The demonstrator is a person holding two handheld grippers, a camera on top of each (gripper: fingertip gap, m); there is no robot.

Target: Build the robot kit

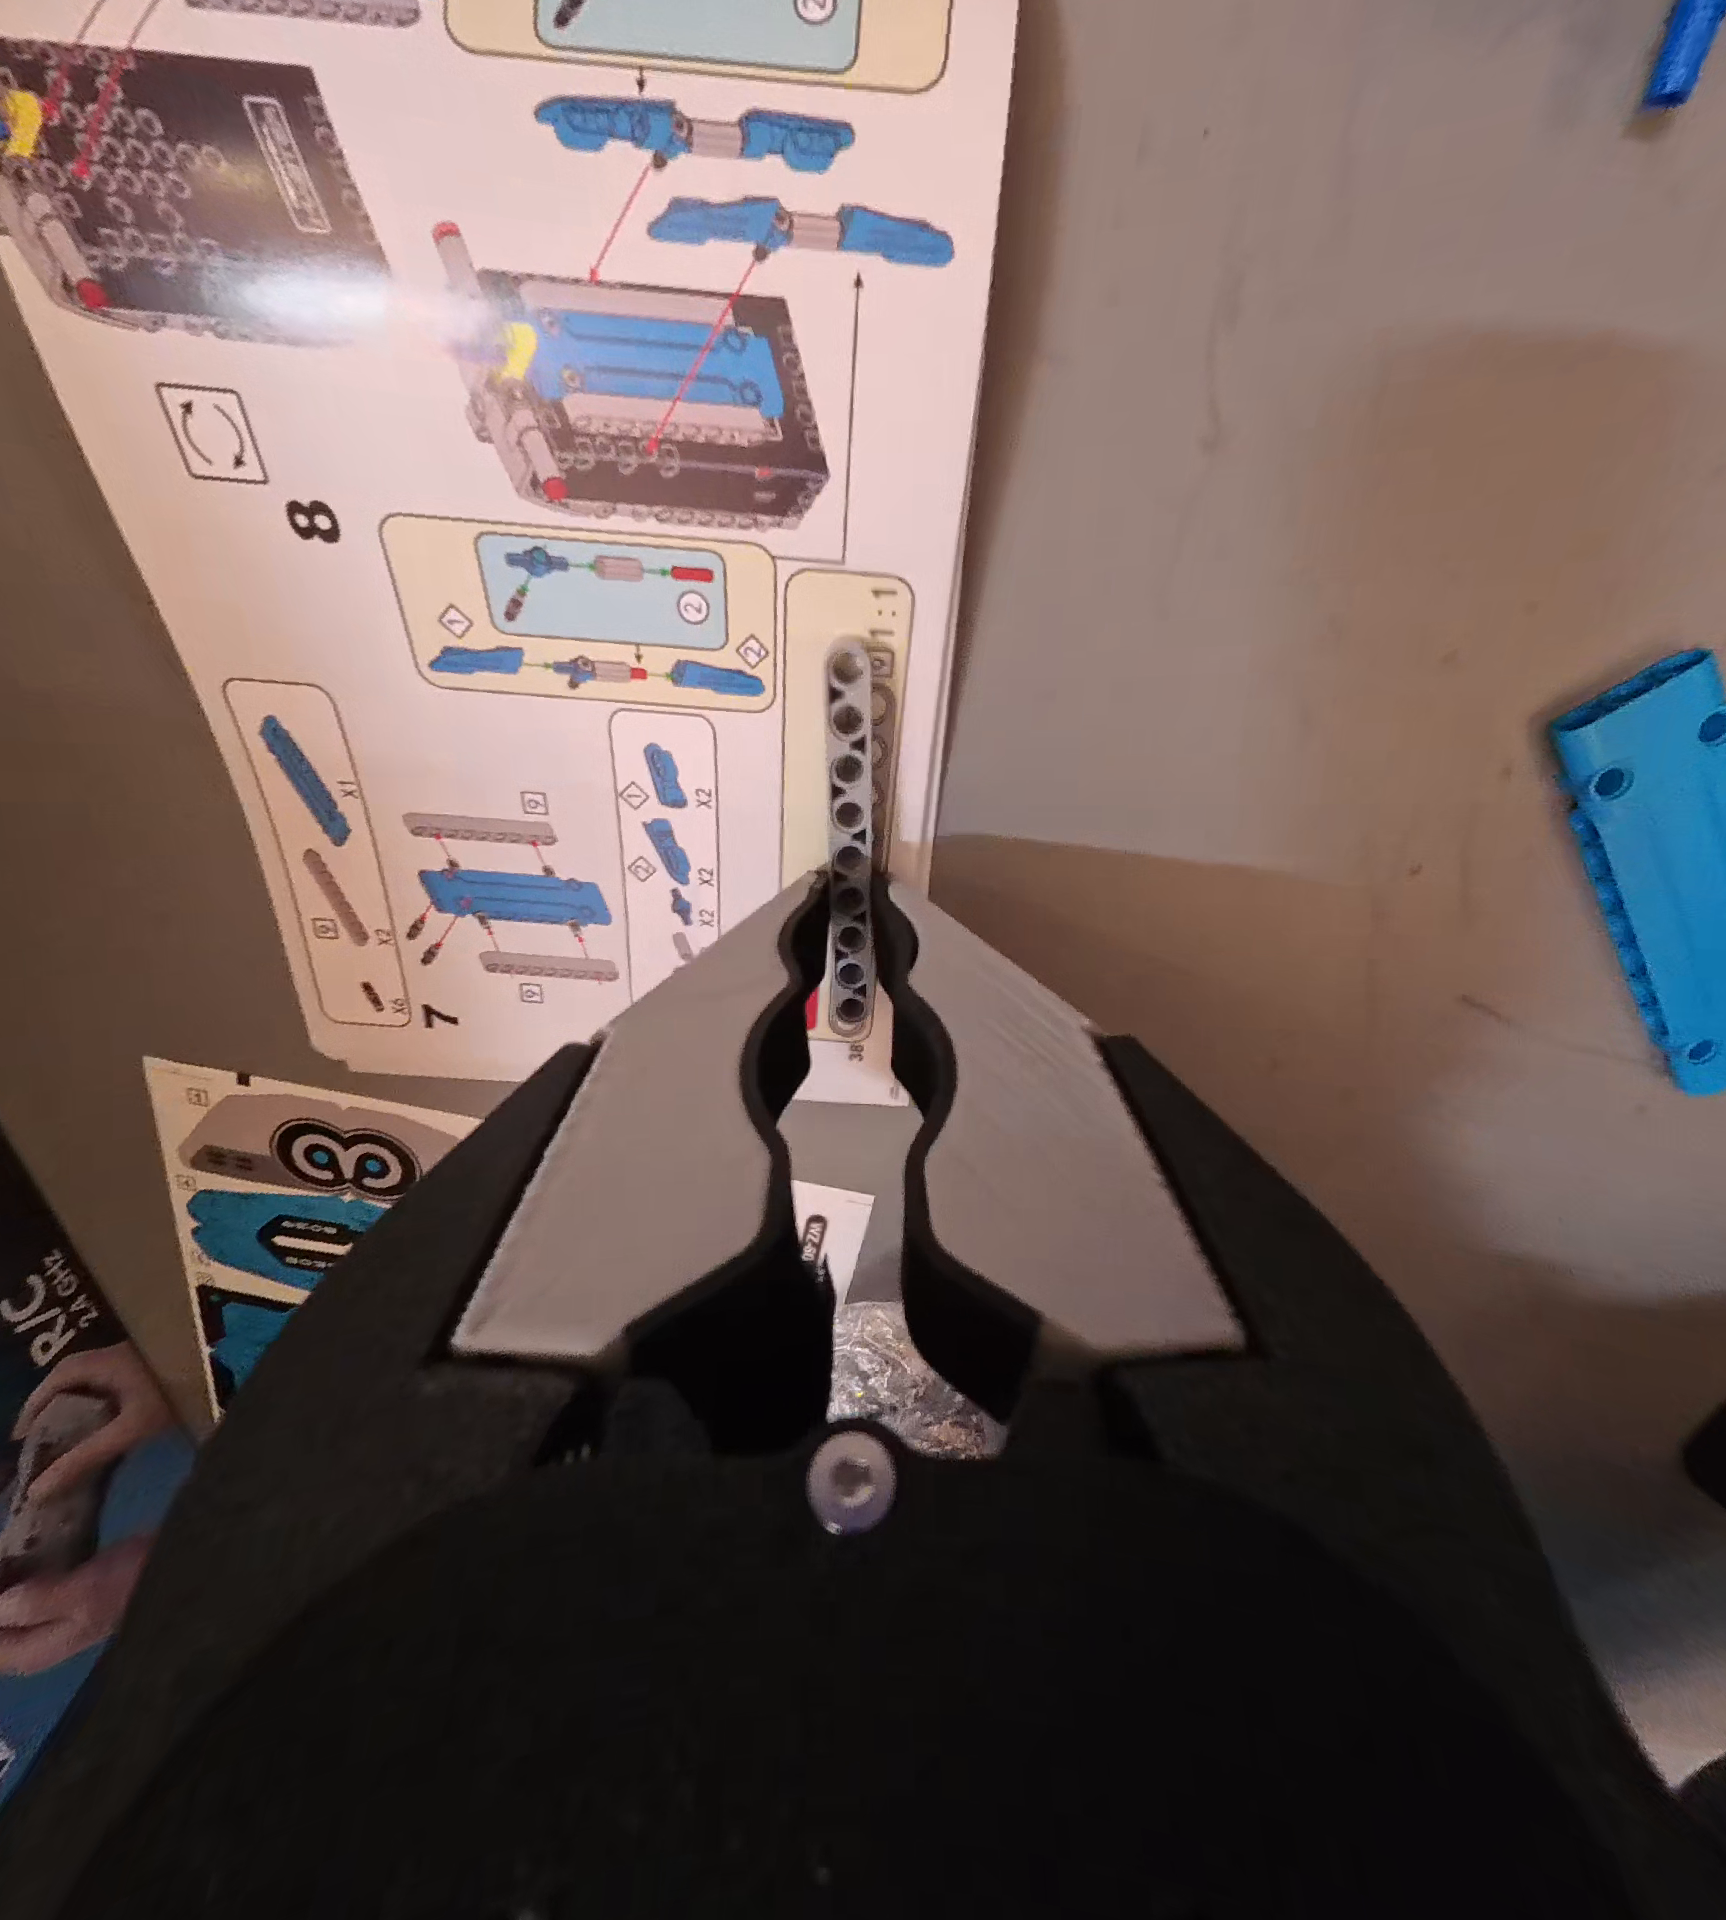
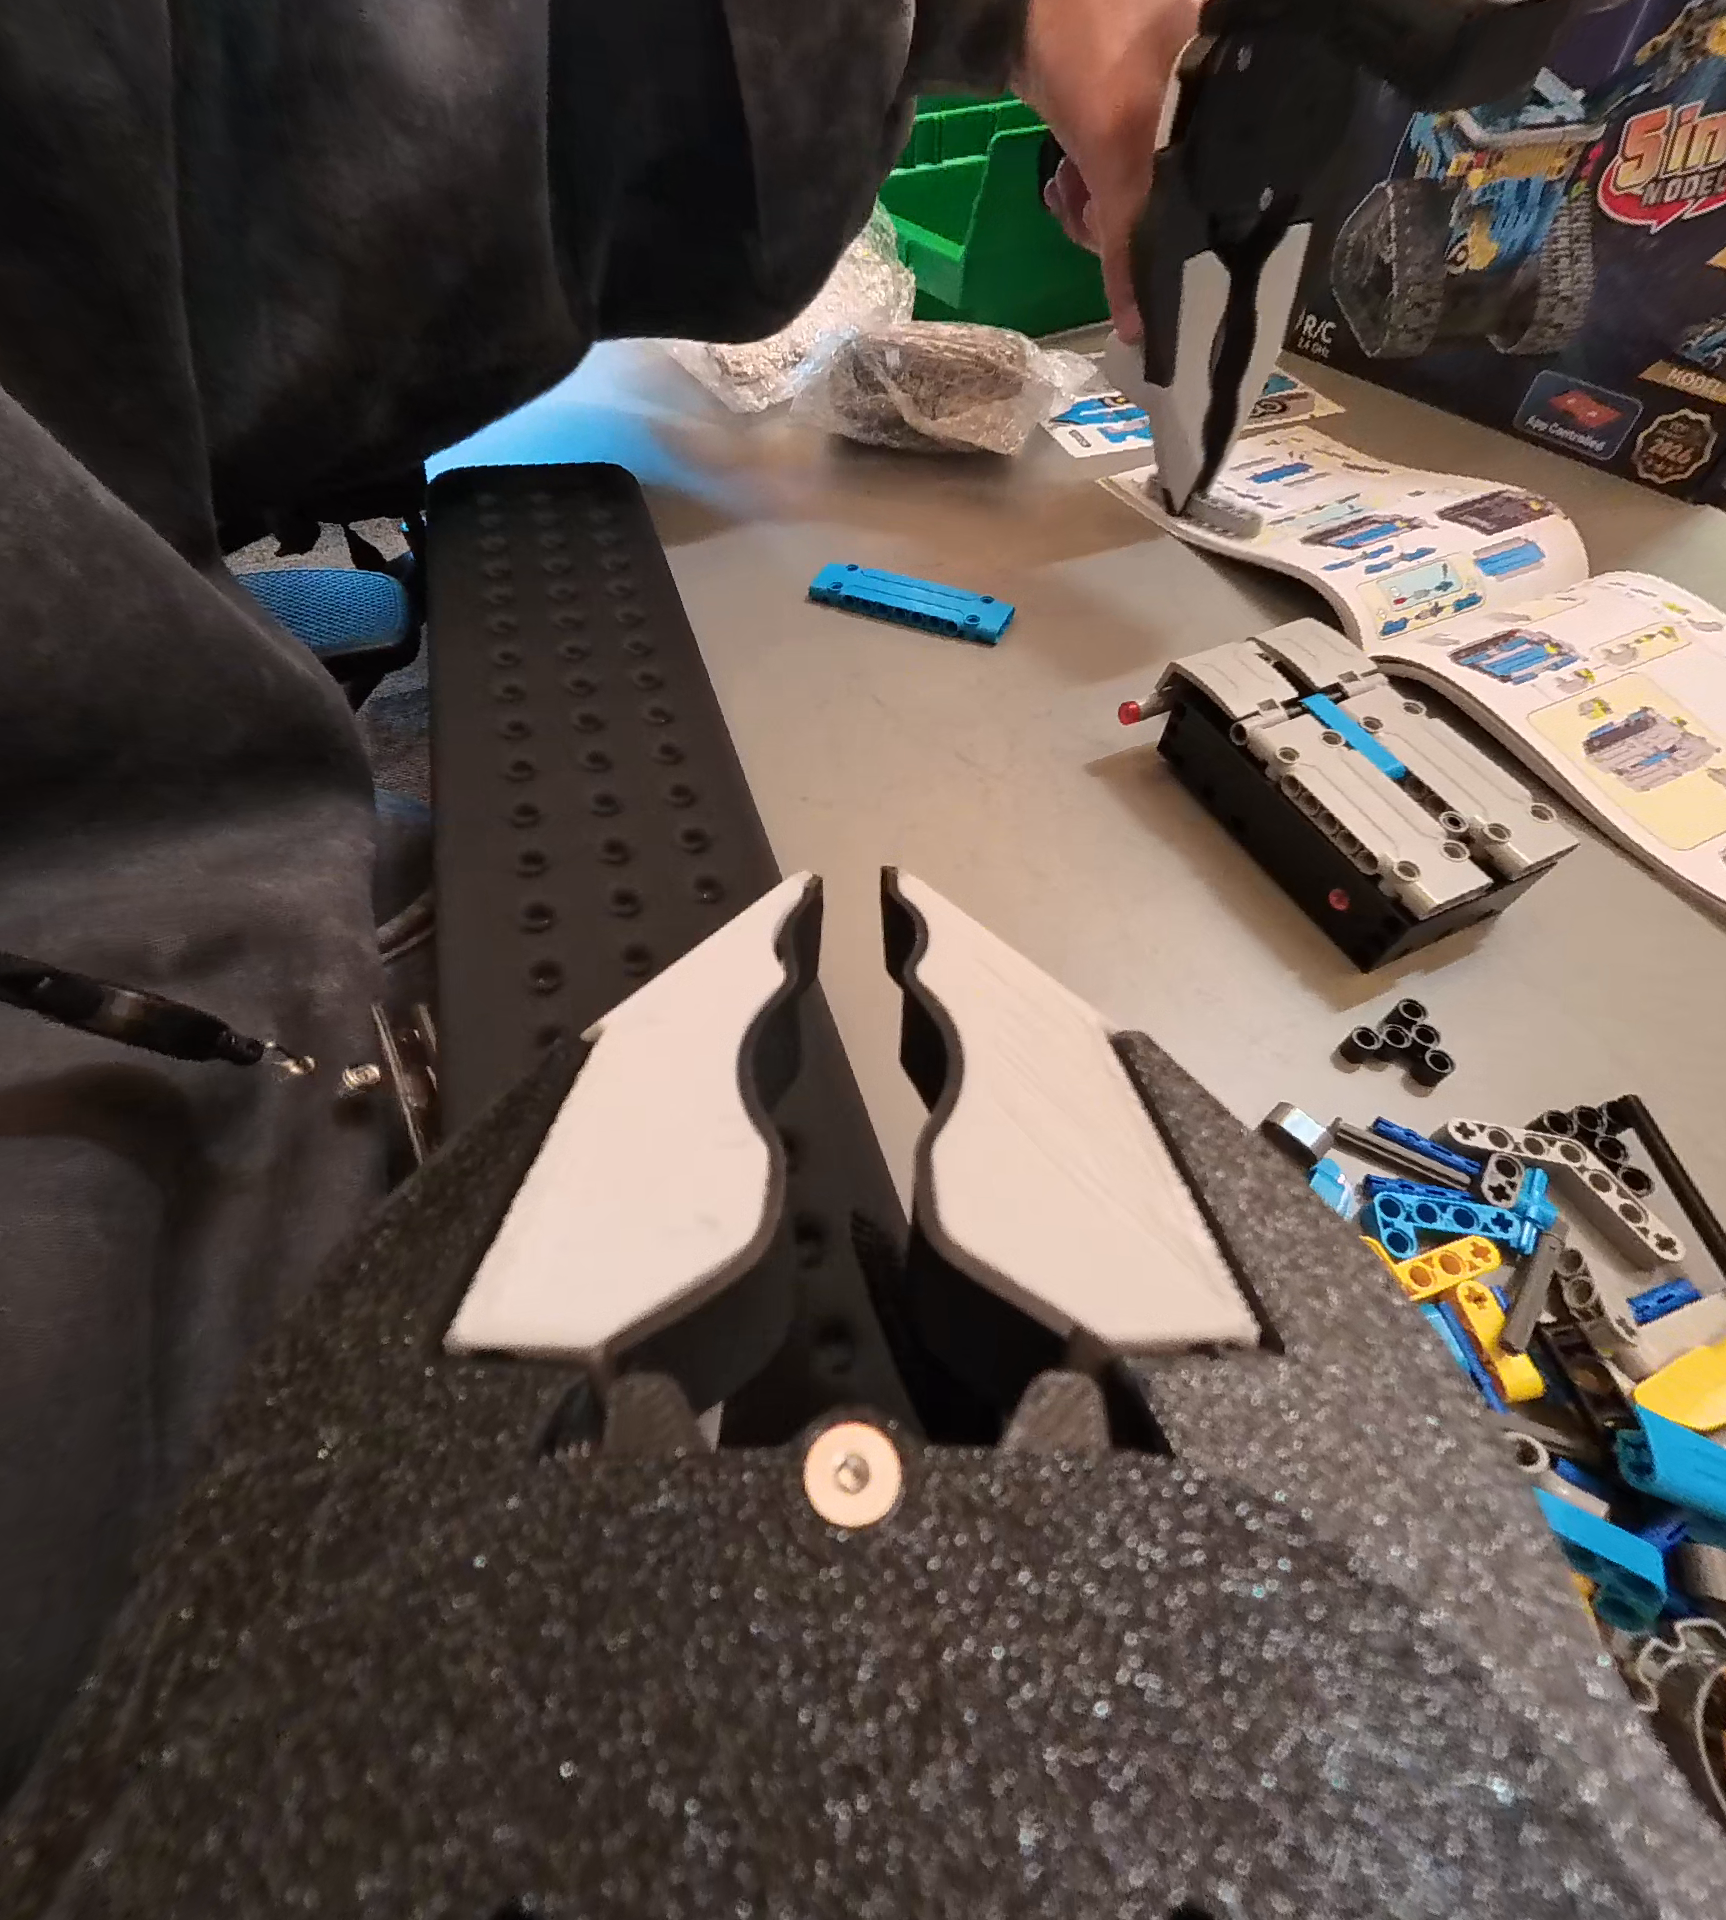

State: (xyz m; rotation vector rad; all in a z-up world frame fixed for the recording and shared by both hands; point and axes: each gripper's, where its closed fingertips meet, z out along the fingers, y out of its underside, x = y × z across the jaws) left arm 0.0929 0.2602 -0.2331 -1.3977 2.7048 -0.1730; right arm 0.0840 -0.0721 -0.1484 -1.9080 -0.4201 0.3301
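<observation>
— Item one, left tool [image 1: 851, 883]?
— Tips closed on a grey perforated beam [image 1: 851, 821] lying on the open instruction booklet [image 1: 568, 436], far side of the table [image 1: 1306, 520]. Blue panel [image 1: 1685, 873] lies apart at its three o'clock.

— Item two, right tool [image 2: 852, 878]?
— Fingers a narrow gap apart, holding nothing, above the table's near edge beside a black perforated plate [image 2: 578, 727]. At two o'clock, the grey-and-black assembly [image 2: 1358, 800]; at four o'clock, a heap of loose parts [image 2: 1565, 1299].

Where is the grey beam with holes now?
In the left wrist view, the grey beam lies on the open instruction booklet, between the left tongs tips.
</observation>
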